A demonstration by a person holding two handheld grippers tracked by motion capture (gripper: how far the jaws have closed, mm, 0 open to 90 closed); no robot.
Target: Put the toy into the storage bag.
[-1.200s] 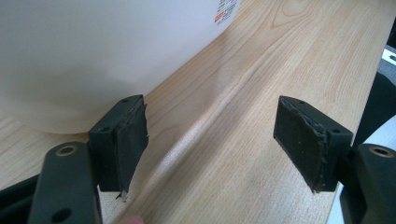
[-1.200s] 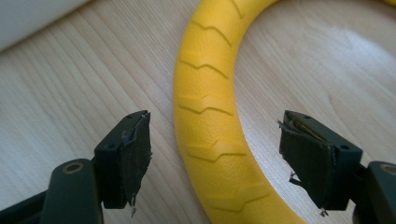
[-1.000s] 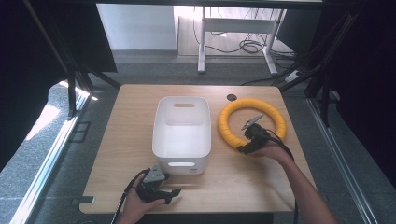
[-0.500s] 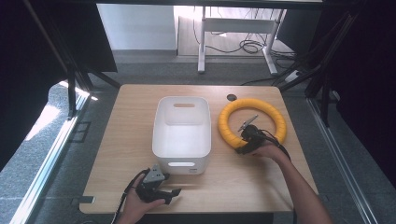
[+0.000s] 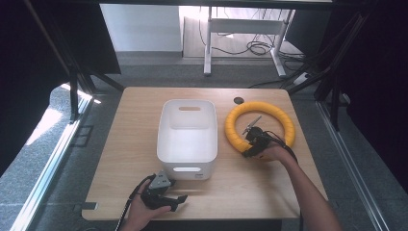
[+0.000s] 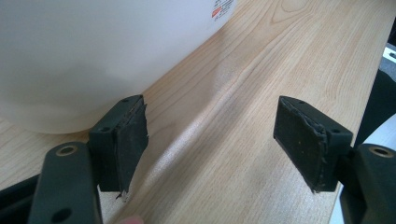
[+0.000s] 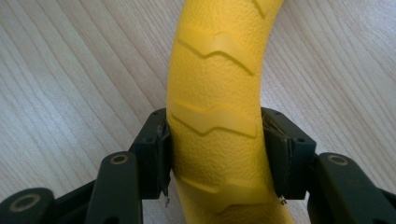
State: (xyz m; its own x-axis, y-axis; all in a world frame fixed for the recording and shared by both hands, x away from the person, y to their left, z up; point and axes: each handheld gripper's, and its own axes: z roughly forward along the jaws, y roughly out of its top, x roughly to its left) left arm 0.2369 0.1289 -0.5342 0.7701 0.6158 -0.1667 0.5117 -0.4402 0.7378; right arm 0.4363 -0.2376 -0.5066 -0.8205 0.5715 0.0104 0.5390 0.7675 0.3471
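A yellow ring (image 5: 260,126) with moulded chevron marks lies flat on the wooden table (image 5: 134,139), right of a white plastic bin (image 5: 187,137). My right gripper (image 5: 251,144) is at the ring's near-left arc. In the right gripper view its pads (image 7: 161,154) press both sides of the yellow ring (image 7: 217,116), so it is shut on it. My left gripper (image 5: 174,202) rests near the table's front edge, just in front of the bin. In the left gripper view its pads (image 6: 133,140) stand wide apart over bare wood, beside the white bin (image 6: 93,51).
A small dark round hole (image 5: 238,100) sits in the tabletop behind the ring. Beyond the table are black frame legs, a white desk leg (image 5: 208,43) and floor cables. Bare wood lies left of the bin and along the front right.
The right hand and gripper have shifted slightly left along the ring's near arc. The left gripper has not moved.
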